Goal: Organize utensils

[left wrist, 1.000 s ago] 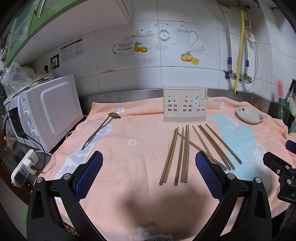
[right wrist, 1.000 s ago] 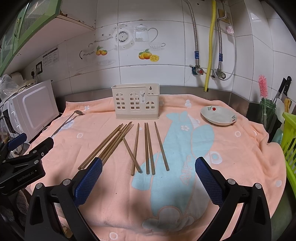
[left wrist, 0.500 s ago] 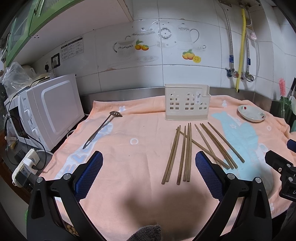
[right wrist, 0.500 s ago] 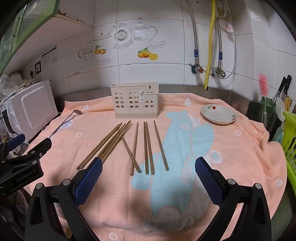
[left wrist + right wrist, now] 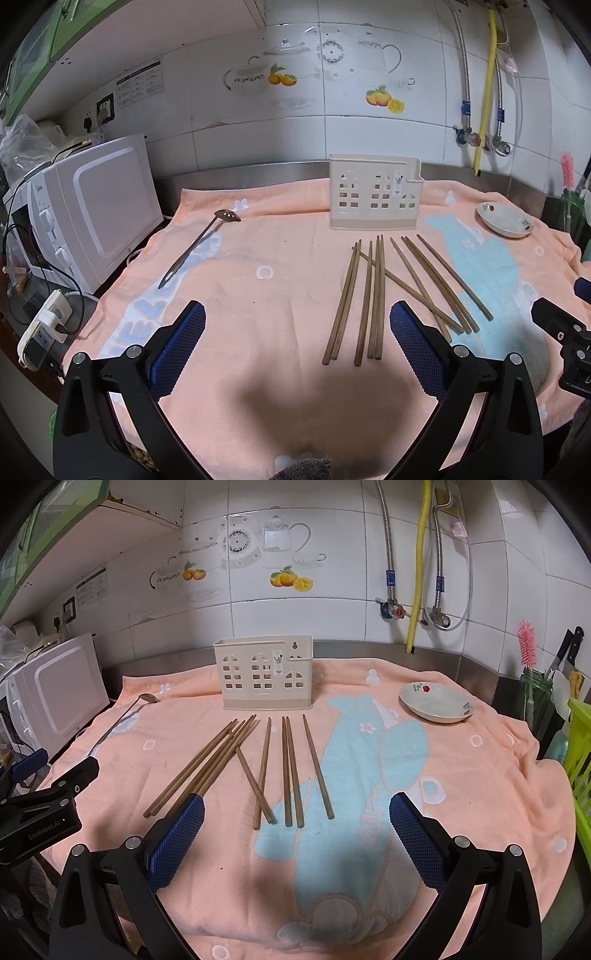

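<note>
Bench towel (image 5: 461, 775) carries the cream holder (image 5: 264, 677) at back, chopsticks (image 5: 291, 768) loose in front, slotted spoon (image 5: 201, 245) far left. Both left tongs (image 5: 297, 349) and right tongs (image 5: 297, 832) hang spread wide, empty. Risk: crossed sticks may roll or drag neighbours when pinched; soft cloth may bunch.

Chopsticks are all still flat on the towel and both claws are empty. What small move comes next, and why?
Probably lower the right claw onto the near ends of the chopsticks lying straight ahead of it. Both claws stand open and hold nothing, the holder stands upright just behind the sticks, and the left claw is aimed at bare towel beside them.
</note>
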`<state>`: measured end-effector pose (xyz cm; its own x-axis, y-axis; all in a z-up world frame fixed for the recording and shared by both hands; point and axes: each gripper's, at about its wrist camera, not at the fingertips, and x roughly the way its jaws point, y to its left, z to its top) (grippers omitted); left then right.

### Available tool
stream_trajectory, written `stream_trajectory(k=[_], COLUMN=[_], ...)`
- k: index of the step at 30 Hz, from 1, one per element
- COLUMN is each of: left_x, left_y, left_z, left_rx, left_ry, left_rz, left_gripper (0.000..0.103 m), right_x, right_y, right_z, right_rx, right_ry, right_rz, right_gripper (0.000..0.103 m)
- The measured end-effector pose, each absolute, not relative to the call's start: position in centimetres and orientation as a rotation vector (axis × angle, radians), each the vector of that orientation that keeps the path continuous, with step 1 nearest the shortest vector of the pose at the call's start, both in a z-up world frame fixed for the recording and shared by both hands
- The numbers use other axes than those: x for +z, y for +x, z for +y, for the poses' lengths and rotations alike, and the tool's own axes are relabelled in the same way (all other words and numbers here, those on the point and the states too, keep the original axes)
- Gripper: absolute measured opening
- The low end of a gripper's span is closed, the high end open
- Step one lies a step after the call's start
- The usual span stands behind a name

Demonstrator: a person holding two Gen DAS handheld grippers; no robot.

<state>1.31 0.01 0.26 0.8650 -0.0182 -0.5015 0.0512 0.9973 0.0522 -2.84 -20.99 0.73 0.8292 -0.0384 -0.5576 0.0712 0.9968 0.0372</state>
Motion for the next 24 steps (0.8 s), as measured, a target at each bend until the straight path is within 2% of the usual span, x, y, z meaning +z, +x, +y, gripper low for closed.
stream_trajectory(k=[15, 21, 24], left_x=[-1.0, -1.9, -2.2], left_y=[4.6, 6.8, 7.7], left_z=[1.0, 0.6, 0.4], left_rx=[-0.036, -0.070, -0.103], left_ry=[0.063, 0.085, 0.091], left_rz=[0.609, 0.659, 0.691], left_gripper=[0.098, 0.089, 0.080], right_x=[-0.4, -1.7, -2.2], right_y=[-0.9, 0.8, 1.6], right_z=[-22.3, -23.2, -23.5], right_rx=[-0.051, -0.063, -0.063], right_ry=[0.044, 0.044, 0.039], right_rz=[0.632, 0.679, 0.698], right_gripper=[0.097, 0.097, 0.097])
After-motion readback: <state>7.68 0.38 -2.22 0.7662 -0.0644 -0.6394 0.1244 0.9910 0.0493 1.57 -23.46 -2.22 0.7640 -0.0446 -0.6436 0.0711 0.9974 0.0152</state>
